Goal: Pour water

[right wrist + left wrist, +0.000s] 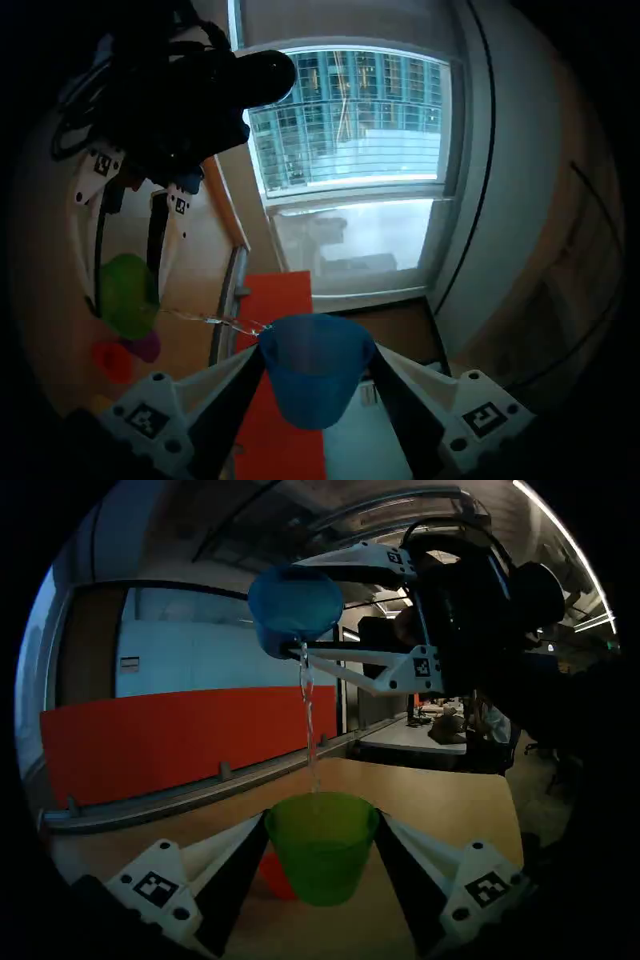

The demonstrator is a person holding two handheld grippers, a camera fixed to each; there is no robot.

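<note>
Pouring is under way. Your right tongs (318, 352) clamp a blue translucent plastic cup (316, 388) from both sides. They tip it over, high above the target and well apart from it, so a thin stream of water (307, 720) falls from its lip.

Your left tongs (322, 824) are closed on a green translucent plastic cup (322, 856). They hold it upright directly under the stream to catch it, over the pale wooden table (448, 800). You cannot tell whether its base touches the surface.

Counted: two tongs, each gripping one cup, and one stream. There are four cups in all:
- one blue, the source
- one green, the receiver
- one small orange-red plastic cup (274, 876), idle just behind the green one
- one small purple plastic cup (146, 346), idle next to the orange-red one
</note>
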